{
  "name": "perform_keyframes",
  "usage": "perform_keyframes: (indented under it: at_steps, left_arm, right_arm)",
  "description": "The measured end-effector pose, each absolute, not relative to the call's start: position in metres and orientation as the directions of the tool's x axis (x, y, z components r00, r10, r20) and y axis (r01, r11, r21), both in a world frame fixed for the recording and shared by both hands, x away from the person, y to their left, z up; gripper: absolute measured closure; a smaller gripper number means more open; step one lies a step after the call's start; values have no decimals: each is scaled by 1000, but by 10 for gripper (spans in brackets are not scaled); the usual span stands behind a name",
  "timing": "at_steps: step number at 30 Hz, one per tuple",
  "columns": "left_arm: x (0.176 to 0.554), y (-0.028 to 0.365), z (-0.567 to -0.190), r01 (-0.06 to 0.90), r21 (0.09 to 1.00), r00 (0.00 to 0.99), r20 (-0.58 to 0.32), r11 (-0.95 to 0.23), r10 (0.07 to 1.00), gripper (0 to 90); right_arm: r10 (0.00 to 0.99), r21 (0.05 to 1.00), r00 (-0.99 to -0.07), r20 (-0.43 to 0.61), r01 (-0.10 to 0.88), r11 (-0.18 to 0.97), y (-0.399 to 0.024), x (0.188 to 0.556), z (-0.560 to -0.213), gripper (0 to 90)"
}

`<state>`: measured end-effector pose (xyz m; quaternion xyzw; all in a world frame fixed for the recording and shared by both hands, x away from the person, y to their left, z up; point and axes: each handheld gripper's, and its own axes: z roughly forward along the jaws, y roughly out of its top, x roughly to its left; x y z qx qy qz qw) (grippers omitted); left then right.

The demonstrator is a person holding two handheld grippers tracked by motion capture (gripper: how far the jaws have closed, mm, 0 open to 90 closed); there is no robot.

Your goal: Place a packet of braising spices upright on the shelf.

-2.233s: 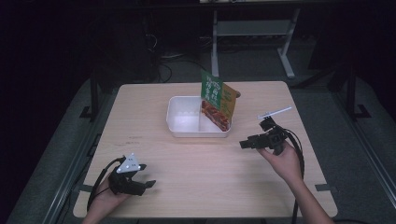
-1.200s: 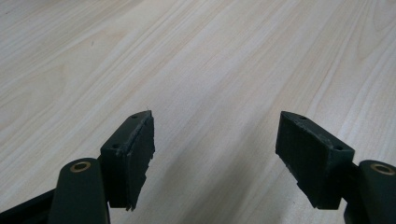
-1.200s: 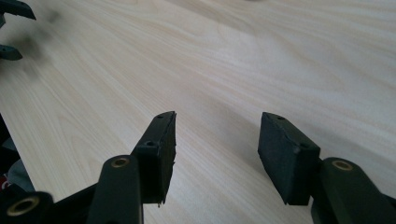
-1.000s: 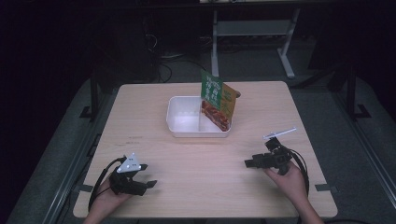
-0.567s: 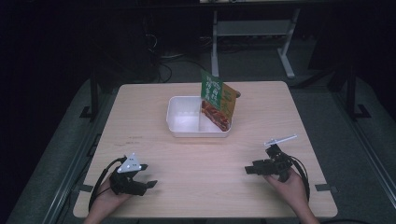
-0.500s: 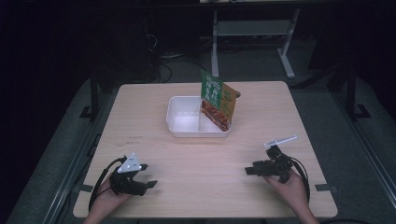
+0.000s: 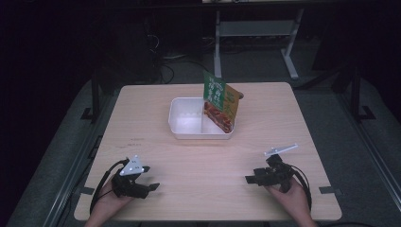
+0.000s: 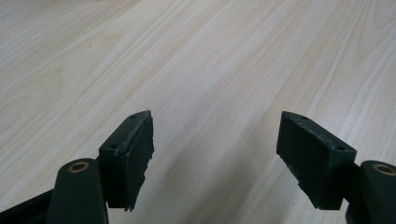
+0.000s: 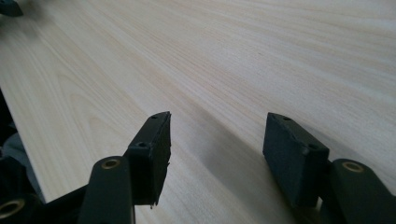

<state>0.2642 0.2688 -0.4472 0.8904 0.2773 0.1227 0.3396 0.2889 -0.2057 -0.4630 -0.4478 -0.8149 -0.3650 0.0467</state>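
A white two-compartment tray (image 7: pixel 189 126) sits at the table's far middle. A green and orange food pouch (image 7: pixel 220 101) stands tilted in its right compartment. My left gripper (image 7: pixel 152 187) rests near the front left edge, pointing right, open with bare wood between its jaws (image 8: pixel 217 126). Near the front right lies my right gripper (image 7: pixel 248 179), pointing left. It is open, its jaws have just been opening wider, and nothing is between them (image 9: pixel 218 122). Both grippers are well short of the tray.
The light wooden table (image 7: pixel 279 118) has bare wood between the two grippers and in front of the tray. Its front edge runs close under both hands. A white desk frame (image 7: pixel 255 28) stands on the dark floor behind.
My right gripper has drawn back from beside the tray toward the front right edge and sunk lower. The left gripper, tray and pouch have not moved.
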Motion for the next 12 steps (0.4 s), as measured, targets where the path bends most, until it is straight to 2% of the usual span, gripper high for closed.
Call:
perform_keyframes:
  at_steps: [12]
  left_arm:
    - [266, 271, -448, 411, 676, 811, 35, -611, 584, 257]
  right_arm:
    - [684, 617, -624, 377, 720, 318, -205, 288, -457, 385]
